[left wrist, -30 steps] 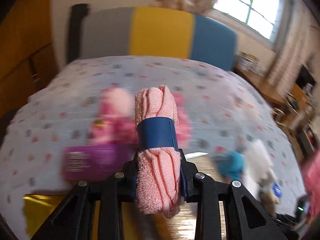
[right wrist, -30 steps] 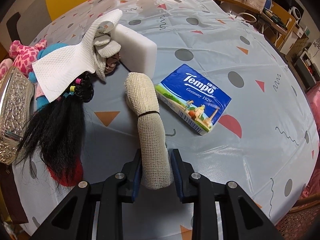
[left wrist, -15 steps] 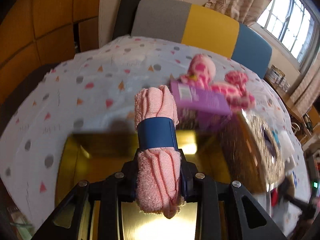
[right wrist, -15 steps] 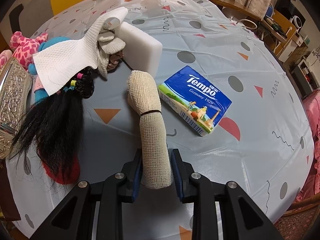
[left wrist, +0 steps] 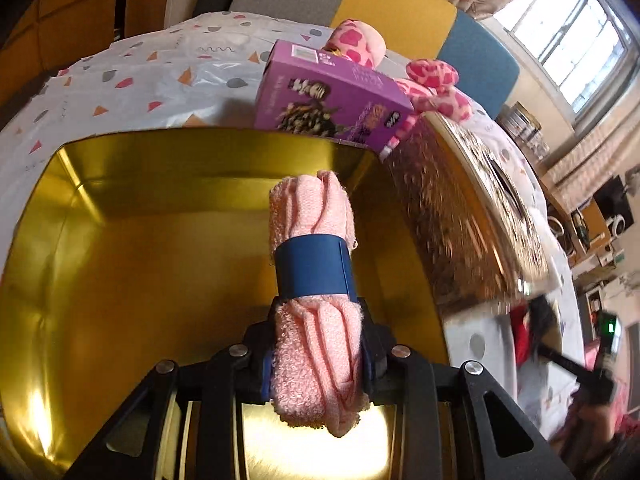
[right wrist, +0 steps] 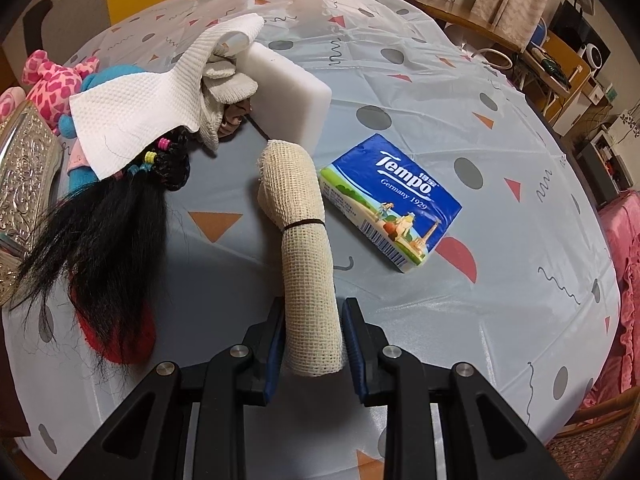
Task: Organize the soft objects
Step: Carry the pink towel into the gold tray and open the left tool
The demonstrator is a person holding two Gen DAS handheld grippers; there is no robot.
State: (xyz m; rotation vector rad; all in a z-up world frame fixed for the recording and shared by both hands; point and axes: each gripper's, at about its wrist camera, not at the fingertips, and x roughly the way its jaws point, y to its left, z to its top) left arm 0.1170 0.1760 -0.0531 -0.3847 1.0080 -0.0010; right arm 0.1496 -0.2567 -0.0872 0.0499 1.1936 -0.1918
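My left gripper (left wrist: 318,350) is shut on a rolled pink towel (left wrist: 316,312) with a blue band, which hangs over the inside of an open gold tin (left wrist: 140,264). My right gripper (right wrist: 312,340) is shut on the near end of a beige mesh cloth roll (right wrist: 300,232) tied with a black band; the roll's far end reaches toward a white sponge block (right wrist: 286,92). Around it on the table lie a blue Tempo tissue pack (right wrist: 390,200), a white paper towel (right wrist: 160,96) over a grey glove (right wrist: 224,80), and a black hairpiece (right wrist: 100,236).
A purple box (left wrist: 332,100) and a pink spotted plush (left wrist: 428,80) sit behind the tin. An embossed silver lid (left wrist: 480,184) leans at the tin's right side, also seen at the left edge as the lid (right wrist: 24,172). A patterned cloth (right wrist: 460,92) covers the table.
My left gripper has swung left and down with the pink towel, from above the table to over the open gold tin. The right gripper has stayed put, holding the mesh roll.
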